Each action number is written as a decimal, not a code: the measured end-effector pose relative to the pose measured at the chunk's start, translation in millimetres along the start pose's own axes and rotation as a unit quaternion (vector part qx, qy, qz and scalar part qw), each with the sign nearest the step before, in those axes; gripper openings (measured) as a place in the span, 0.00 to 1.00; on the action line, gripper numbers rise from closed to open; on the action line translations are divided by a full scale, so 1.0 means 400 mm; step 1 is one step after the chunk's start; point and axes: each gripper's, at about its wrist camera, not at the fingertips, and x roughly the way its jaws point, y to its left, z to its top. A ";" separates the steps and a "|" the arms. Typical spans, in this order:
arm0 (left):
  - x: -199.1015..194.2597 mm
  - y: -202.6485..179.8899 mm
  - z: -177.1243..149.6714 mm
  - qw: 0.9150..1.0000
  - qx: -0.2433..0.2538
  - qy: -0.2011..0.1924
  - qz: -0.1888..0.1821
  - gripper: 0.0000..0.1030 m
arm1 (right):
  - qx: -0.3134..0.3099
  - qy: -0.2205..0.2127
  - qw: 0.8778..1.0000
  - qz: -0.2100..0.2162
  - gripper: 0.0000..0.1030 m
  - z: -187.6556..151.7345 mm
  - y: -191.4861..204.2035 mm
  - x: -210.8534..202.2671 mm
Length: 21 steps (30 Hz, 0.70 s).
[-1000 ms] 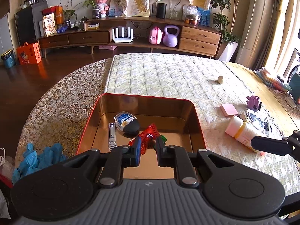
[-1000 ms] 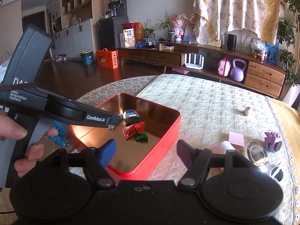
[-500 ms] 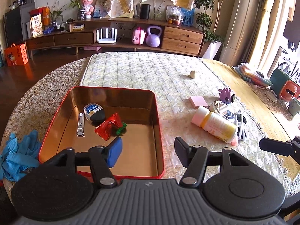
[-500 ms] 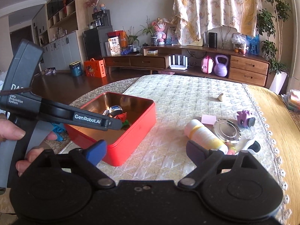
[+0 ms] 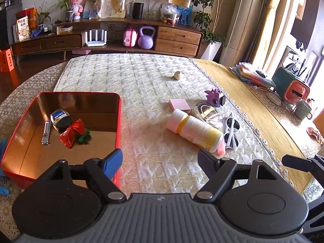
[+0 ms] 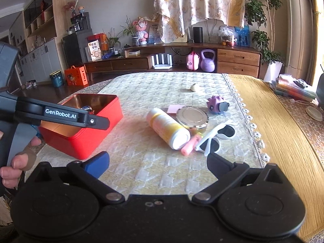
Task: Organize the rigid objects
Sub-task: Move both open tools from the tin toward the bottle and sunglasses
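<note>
A red tin box (image 5: pixel 119 109) (image 6: pixel 95 137) sits at the left of the quilted table. It holds a nail clipper (image 5: pixel 47 132), a small tape measure (image 5: pixel 60 117) and a red wrapper (image 5: pixel 71 133). To its right lie a white and yellow bottle (image 5: pixel 194 130) (image 6: pixel 168 126), a pink block (image 5: pixel 179 104), a round metal tin (image 5: pixel 207 112) (image 6: pixel 192 116), white sunglasses (image 5: pixel 231 132) (image 6: pixel 216 137), a purple toy (image 5: pixel 215 99) (image 6: pixel 217 104) and a pink tube (image 6: pixel 191 143). My left gripper (image 5: pixel 160 162) is open and empty. My right gripper (image 6: pixel 158 162) is open and empty, in front of the bottle.
A small beige object (image 5: pixel 177 75) lies farther back on the quilt. Books (image 5: pixel 251 75), a green and orange box (image 5: pixel 291 87) and a mug (image 5: pixel 302 109) stand at the table's right side. Blue gloves (image 5: pixel 3 174) lie left of the box.
My left gripper released the red wrapper in the box, opened, and swung right toward the loose items. My right gripper also swung right; the bottle now lies ahead of it.
</note>
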 end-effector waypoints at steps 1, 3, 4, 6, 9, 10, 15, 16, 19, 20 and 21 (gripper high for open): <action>0.007 -0.009 0.000 1.000 0.000 0.001 0.000 0.80 | 0.003 0.000 1.000 -0.005 1.00 -0.002 -0.014 0.000; 0.024 -0.024 0.001 1.000 0.000 0.007 -0.005 0.80 | 0.011 -0.001 1.000 -0.015 1.00 -0.002 -0.042 0.001; 0.035 -0.032 0.002 1.000 -0.002 0.013 -0.008 0.80 | 0.017 -0.002 1.000 -0.023 1.00 -0.002 -0.060 0.002; 0.057 -0.049 0.003 1.000 -0.006 0.020 -0.008 0.80 | 0.028 -0.003 0.999 -0.034 1.00 0.002 -0.092 0.005; 0.084 -0.074 0.007 1.000 -0.012 0.025 -0.009 0.80 | 0.036 -0.003 0.998 -0.052 1.00 0.012 -0.131 0.015; 0.093 -0.084 0.010 1.000 -0.013 0.027 -0.008 0.80 | 0.036 -0.001 0.998 -0.059 1.00 0.019 -0.144 0.022; 0.128 -0.138 0.025 0.999 0.009 0.025 0.022 0.80 | 0.051 0.000 0.996 -0.073 1.00 0.054 -0.200 0.058; 0.135 -0.147 0.029 0.999 0.013 0.025 0.021 0.80 | 0.055 0.000 0.996 -0.072 1.00 0.063 -0.210 0.068; 0.154 -0.162 0.046 0.999 0.012 0.030 0.019 0.80 | 0.063 0.005 0.995 -0.071 1.00 0.080 -0.232 0.102; 0.162 -0.164 0.055 0.999 0.007 0.032 0.021 0.80 | 0.065 0.009 0.995 -0.073 0.99 0.083 -0.238 0.115; 0.170 -0.162 0.062 0.999 0.000 0.035 0.020 0.80 | 0.067 0.011 0.995 -0.076 0.99 0.084 -0.242 0.126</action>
